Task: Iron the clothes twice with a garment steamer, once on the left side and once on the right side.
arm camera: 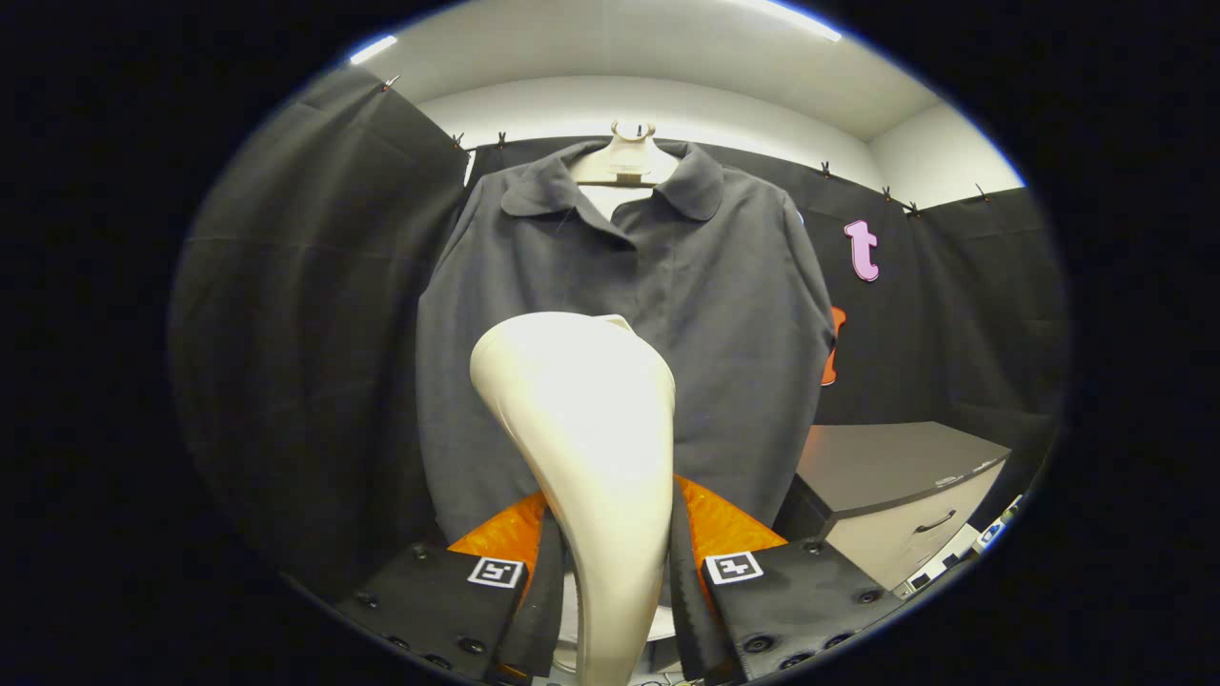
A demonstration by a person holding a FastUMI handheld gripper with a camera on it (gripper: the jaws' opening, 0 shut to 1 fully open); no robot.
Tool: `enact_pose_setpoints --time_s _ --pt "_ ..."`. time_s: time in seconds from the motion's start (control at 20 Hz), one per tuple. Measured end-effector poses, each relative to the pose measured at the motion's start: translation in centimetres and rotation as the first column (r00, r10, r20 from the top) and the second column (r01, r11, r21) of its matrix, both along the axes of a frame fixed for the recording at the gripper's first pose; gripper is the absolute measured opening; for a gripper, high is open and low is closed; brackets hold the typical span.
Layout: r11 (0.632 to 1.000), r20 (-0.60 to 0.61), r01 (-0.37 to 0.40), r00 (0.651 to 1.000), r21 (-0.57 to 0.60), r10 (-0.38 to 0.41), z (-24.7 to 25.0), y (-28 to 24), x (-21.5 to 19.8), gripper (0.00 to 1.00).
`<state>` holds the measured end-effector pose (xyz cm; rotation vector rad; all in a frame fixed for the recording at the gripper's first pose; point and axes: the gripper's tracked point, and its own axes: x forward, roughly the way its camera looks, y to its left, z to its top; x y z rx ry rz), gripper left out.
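Observation:
A dark grey collared shirt (724, 314) hangs on a pale hanger (624, 157) against the booth's black wall, facing me. My gripper (610, 538) is shut on the cream garment steamer (581, 419), whose handle runs up between the two fingers. The steamer's broad head rises just ahead of the fingers and covers the lower middle of the shirt. I cannot tell whether the head touches the cloth.
A grey cabinet (896, 476) with a drawer handle stands to the right of the shirt, low down. Black cloth walls close in on the left and right. A white ceiling with strip lights runs above.

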<state>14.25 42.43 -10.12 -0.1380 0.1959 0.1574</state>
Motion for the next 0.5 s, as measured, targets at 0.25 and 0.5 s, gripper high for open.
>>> enact_pose_setpoints --time_s 0.25,0.5 --pt "1.000 0.080 0.024 0.996 0.007 -0.025 4.6 -1.9 -2.5 0.55" --pt "0.996 0.079 0.078 0.994 0.036 -0.080 3.6 -4.0 -2.8 0.55"
